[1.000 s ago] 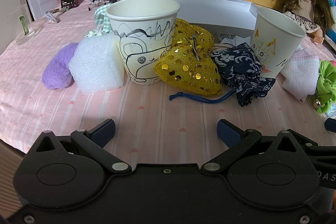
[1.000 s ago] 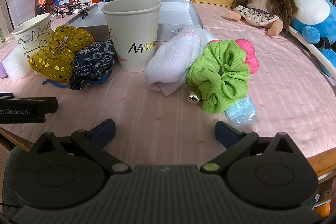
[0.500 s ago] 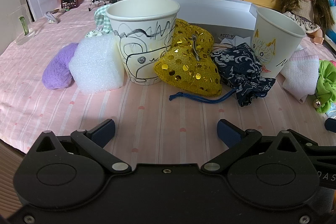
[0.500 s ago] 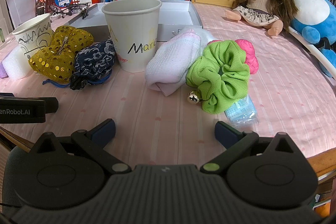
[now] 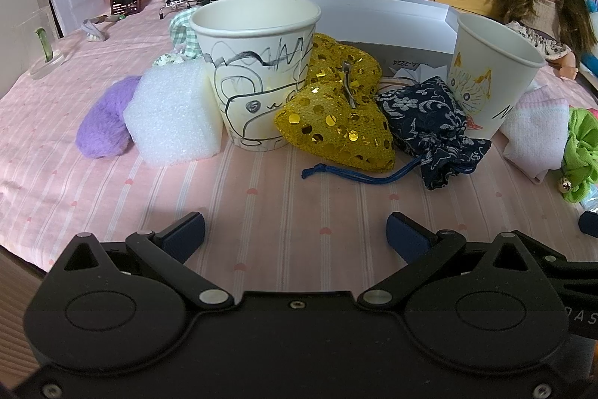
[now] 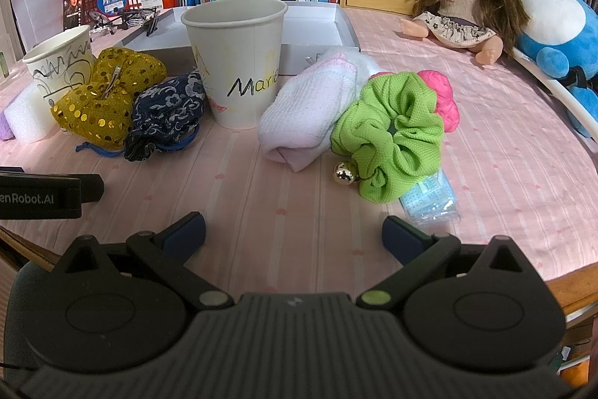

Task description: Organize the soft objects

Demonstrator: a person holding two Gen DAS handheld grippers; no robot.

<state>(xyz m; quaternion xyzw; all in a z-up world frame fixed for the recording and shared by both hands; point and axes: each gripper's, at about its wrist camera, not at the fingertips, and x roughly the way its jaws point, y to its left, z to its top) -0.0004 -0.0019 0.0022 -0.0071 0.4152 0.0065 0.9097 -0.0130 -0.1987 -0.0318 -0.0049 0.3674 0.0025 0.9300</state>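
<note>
Both grippers are held low at the near edge of the surface [image 5: 261, 197], apparently so the clutter can be surveyed first. The left gripper [image 5: 295, 234] and right gripper [image 6: 293, 230] are spread wide and empty. The soft things are heaped around two paper cups: a sequinned gold pouch [image 5: 336, 122], a crumpled green scrunchie [image 6: 392, 137].

Desk cloth [image 5: 284, 208]: pink, pale stripes, small hearts. Pouch [image 5: 336, 122]: gold sequins. Drawstring bag [image 5: 433, 122]: navy, white floral print. Scrunchie [image 6: 392, 137]: lime green. Foam block [image 5: 172, 114]: white. Fuzzy ball [image 5: 104, 122]: lilac. Sock [image 6: 306, 111]: white, pink cuff.
</note>
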